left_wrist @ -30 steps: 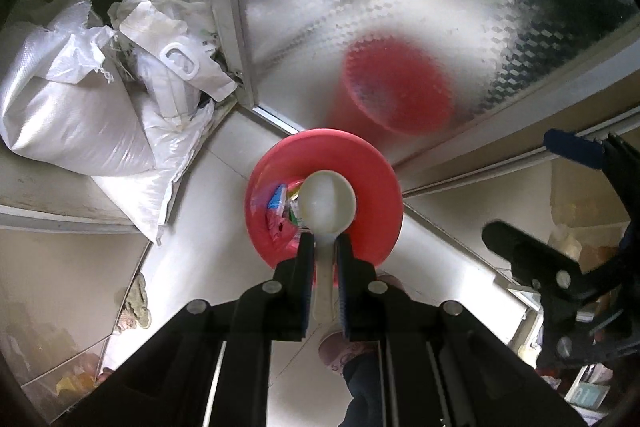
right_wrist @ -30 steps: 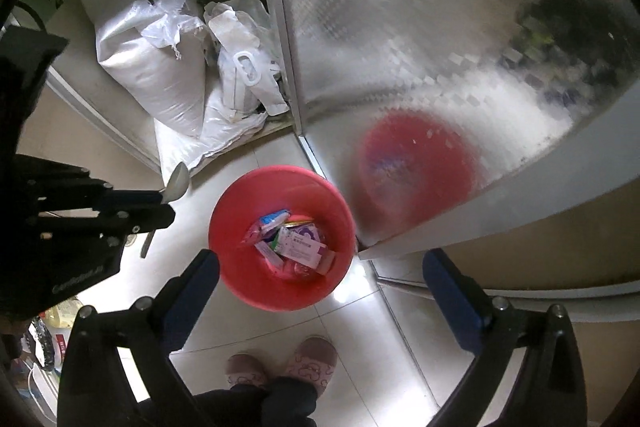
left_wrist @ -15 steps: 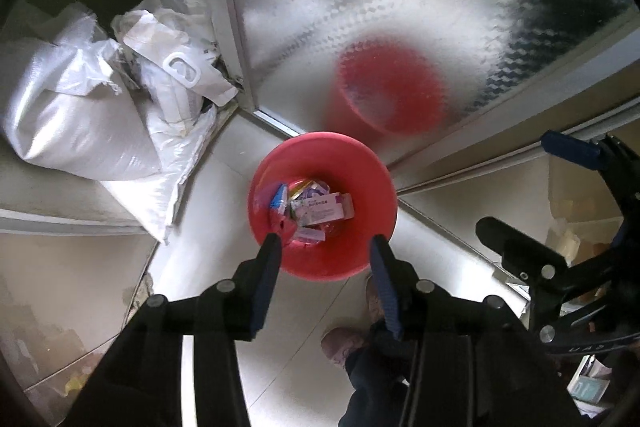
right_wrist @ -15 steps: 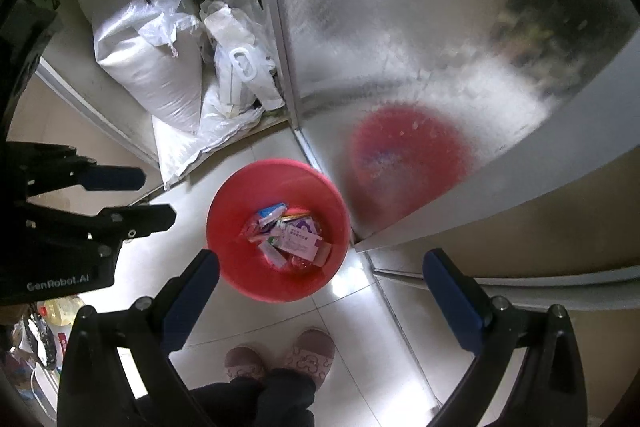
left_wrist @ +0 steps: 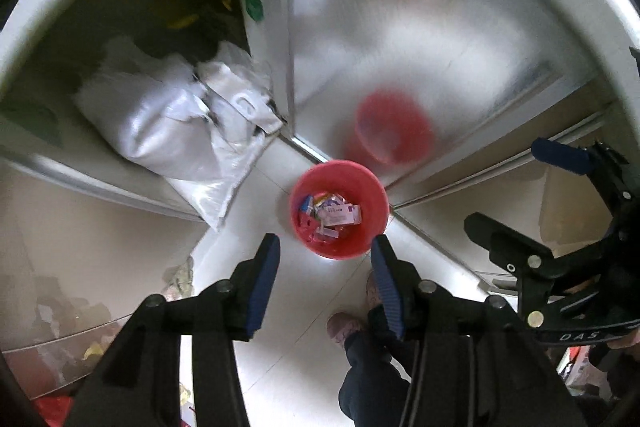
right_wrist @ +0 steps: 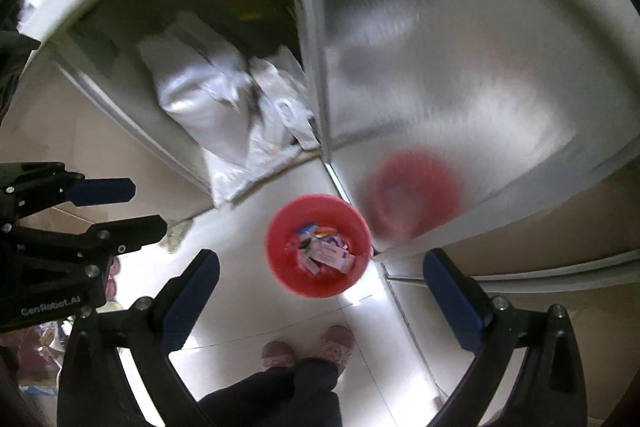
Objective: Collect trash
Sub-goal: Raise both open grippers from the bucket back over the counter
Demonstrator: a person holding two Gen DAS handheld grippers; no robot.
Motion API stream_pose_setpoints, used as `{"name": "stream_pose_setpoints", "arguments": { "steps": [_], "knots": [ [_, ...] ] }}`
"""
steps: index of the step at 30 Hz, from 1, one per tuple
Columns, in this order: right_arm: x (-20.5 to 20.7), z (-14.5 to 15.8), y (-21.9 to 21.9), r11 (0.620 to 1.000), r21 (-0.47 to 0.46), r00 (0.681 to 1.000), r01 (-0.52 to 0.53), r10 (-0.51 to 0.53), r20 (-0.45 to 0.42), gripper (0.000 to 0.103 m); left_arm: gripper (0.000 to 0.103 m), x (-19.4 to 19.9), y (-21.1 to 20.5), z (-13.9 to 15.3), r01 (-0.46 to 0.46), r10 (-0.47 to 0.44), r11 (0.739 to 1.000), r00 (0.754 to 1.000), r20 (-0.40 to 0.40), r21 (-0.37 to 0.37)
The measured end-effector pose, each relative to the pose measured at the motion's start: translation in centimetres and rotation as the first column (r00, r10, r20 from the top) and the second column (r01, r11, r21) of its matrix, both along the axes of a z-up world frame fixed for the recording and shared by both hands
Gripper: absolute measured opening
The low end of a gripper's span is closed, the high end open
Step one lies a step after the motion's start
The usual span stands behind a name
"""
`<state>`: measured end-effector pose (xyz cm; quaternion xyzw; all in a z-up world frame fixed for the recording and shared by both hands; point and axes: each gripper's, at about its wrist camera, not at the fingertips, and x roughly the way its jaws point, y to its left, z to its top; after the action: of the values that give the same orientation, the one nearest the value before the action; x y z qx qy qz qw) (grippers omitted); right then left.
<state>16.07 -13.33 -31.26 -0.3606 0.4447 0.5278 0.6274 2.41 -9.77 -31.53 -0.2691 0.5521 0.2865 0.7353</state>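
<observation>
The left claw (left_wrist: 324, 255) hung released above the floor, its blue-padded fingers (left_wrist: 264, 279) apart with nothing between them; its jaws had just been opening. The right claw (right_wrist: 320, 279) was released too, spread wider, and also empty. Both pointed steeply down at the red bin (left_wrist: 339, 209), which stood on the pale tiled floor (left_wrist: 280, 327) well below and apart from either claw.

Inside the bin lay a loose heap of trash (left_wrist: 330, 215): small cartons and wrappers, one whitish box with purple print uppermost. The rest was too small and blurred to name. Both views were smeared, so fine detail was lost.

Just behind the bin rose a frosted glass door (left_wrist: 420, 47), and a soft red reflection of the bin showed on it. To the left of the door frame, white woven sacks (left_wrist: 160, 123) leaned together in a dark recess, near the bin but not touching it. The person's slippers (right_wrist: 308, 347) stood on the tiles on the near side of the bin, dark trouser legs above them.

As for progress, one drop looked finished: the bin held rubbish and neither claw carried anything. How much was left could not be settled from here. Some clutter showed at the lower left edge of the left view, by the floor (left_wrist: 96, 347), but it was too blurred to say whether it was trash to fetch. The likely next step was to turn away from the bin toward another piece.
</observation>
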Motion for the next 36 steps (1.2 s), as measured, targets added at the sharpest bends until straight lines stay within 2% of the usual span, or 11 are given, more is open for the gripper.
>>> {"name": "stream_pose_setpoints", "arguments": {
  "steps": [4,9,14,16,17,20,24,28,31,36],
  "knots": [
    [-1.0,5.0,-0.7,1.0,0.028,1.0,-0.013,0.013,-0.005,0.102,0.045,-0.9,-0.7,6.5,0.003,-0.004,1.0,0.999,0.034,0.029],
    [-1.2,11.4,-1.6,0.998,0.06,1.0,-0.01,0.01,-0.012,0.102,0.048,-1.5,-1.5,13.2,-0.026,0.02,0.996,0.998,0.068,0.09],
    [-0.9,17.8,-2.4,0.994,0.109,1.0,0.0,-0.001,0.014,0.102,0.064,-1.9,-1.9,19.2,-0.062,0.044,0.992,0.987,0.156,0.112],
    [-0.7,20.3,-2.8,0.991,0.133,1.0,0.012,-0.015,0.026,0.102,0.076,-1.9,-2.3,21.6,-0.043,0.018,0.989,0.984,0.176,0.139],
    [-0.7,21.1,-3.0,0.99,0.141,1.0,0.014,-0.018,0.025,0.102,0.085,-1.7,-2.4,22.4,-0.033,0.006,0.987,0.984,0.177,0.156],
    [-0.9,23.3,-3.3,0.987,0.156,0.999,0.044,-0.048,0.02,0.102,0.088,-1.6,-3.0,25.2,-0.013,-0.028,0.975,0.984,0.177,0.223],
    [-1.4,26.2,-4.0,0.978,0.203,0.998,0.046,-0.055,0.037,0.102,0.103,-1.7,-3.7,28.2,-0.002,-0.051,0.957,0.983,0.175,0.29],
    [-1.3,28.5,-4.6,0.967,0.247,0.994,0.062,-0.083,0.075,0.102,0.103,-1.5,-4.1,30.5,0.028,-0.094,0.938,0.98,0.175,0.345],
    [-0.8,29.4,-4.5,0.963,0.258,0.992,0.078,-0.1,0.073,0.102,0.103,-1.3,-4.3,31.7,0.041,-0.115,0.926,0.977,0.177,0.376],
    [-0.4,31.6,-4.9,0.954,0.286,0.987,0.094,-0.126,0.095,0.102,0.103,-0.4,-4.5,33.6,0.059,-0.153,0.912,0.967,0.203,0.405]
  ]
}}
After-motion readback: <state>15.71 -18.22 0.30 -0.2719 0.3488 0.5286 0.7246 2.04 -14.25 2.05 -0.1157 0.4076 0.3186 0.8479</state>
